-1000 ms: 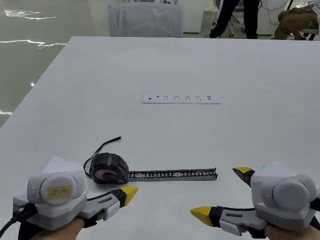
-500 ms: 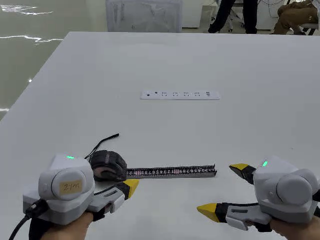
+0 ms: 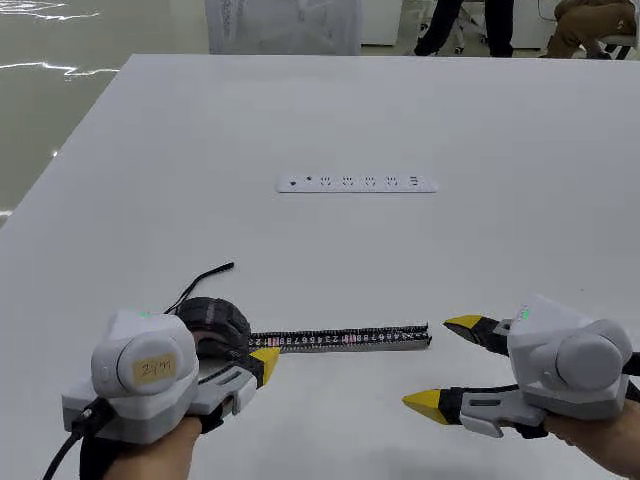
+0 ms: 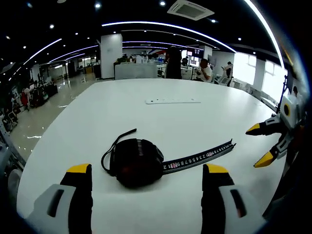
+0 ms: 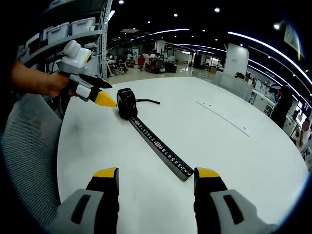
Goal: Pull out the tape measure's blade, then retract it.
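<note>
The tape measure lies on the white table (image 3: 480,120), near the front edge. Its black case (image 3: 215,325) sits on the left, and the blade (image 3: 340,339) is pulled out flat along the tabletop. The blade's long axis runs left to right, about parallel to the power strip (image 3: 357,183) farther back. Its hooked end points at the right gripper (image 3: 442,362). A black strap (image 3: 200,282) curls from the case's far side.

The left gripper (image 4: 146,169) has its 2 jaws wide apart, holding nothing, with the case just ahead between them. The right gripper's jaws also stand apart and empty, just beyond the blade's tip.
</note>
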Demonstrator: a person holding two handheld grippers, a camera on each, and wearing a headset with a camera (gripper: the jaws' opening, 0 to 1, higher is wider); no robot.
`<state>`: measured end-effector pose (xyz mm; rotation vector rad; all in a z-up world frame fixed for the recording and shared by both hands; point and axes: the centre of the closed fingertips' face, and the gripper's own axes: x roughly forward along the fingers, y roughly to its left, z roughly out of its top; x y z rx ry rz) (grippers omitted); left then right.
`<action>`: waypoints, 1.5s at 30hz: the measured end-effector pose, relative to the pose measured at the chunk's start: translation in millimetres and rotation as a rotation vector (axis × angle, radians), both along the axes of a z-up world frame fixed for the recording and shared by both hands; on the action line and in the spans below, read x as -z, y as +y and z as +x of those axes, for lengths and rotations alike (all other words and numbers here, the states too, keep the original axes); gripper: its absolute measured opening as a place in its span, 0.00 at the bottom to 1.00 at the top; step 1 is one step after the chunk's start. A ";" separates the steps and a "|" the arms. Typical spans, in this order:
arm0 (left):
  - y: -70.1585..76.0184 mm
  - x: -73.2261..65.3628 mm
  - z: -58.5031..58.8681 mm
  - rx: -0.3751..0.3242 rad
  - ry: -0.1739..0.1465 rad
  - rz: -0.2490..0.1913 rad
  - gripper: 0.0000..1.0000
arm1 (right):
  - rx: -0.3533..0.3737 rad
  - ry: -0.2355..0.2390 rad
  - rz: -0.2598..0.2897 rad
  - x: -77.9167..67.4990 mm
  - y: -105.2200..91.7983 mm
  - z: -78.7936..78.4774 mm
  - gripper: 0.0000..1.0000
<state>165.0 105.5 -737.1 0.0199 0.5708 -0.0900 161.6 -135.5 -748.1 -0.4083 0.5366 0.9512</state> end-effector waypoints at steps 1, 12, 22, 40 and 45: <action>1.5 1.9 1.2 -0.007 0.001 -0.001 0.91 | -0.012 -0.002 -0.002 1.3 -0.1 1.1 0.62; 2.3 9.9 9.3 -0.040 0.006 -0.013 0.89 | -0.084 -0.024 -0.027 11.7 -6.5 17.8 0.54; 4.5 13.0 16.5 -0.075 0.010 -0.029 0.86 | -0.171 -0.026 -0.037 16.8 -9.5 26.9 0.50; 9.3 22.3 29.8 -0.130 0.041 -0.051 0.82 | -0.328 -0.011 -0.073 27.1 -7.9 41.1 0.44; 6.9 22.1 31.0 -0.139 0.044 -0.048 0.81 | -0.365 0.002 -0.086 29.1 -8.1 46.7 0.43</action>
